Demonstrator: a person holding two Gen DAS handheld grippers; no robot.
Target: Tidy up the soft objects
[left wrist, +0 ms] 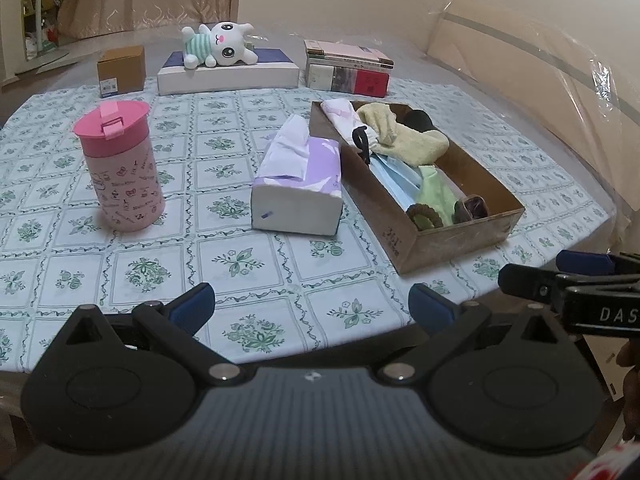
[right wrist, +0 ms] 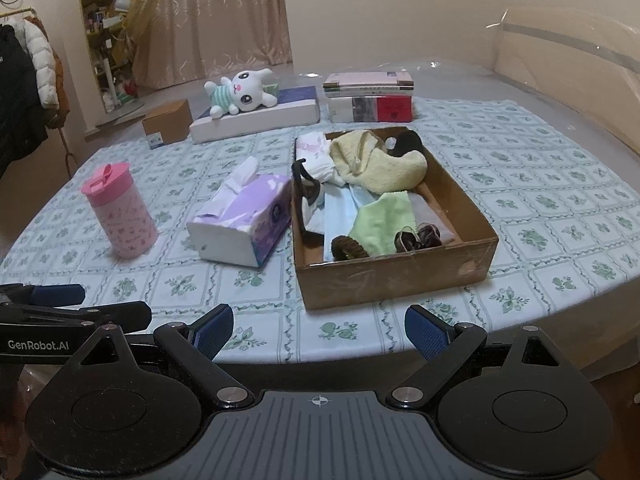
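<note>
Both grippers spread wide, empty, hovering over near table edge: left gripper (left wrist: 312,300), right gripper (right wrist: 319,332). Cardboard tray (right wrist: 400,276) just beyond right gripper, holding yellow towel (right wrist: 380,164), green cloth (right wrist: 384,216), blue masks (right wrist: 340,212), hair ties. Tissue pack (right wrist: 244,220) just left of tray, pink tumbler (right wrist: 120,216) farther left. Plush bunny (right wrist: 240,94) lying on flat white box (right wrist: 256,120) at far side; brown carton (right wrist: 168,122) left of it, book stack (right wrist: 370,96) right.
</note>
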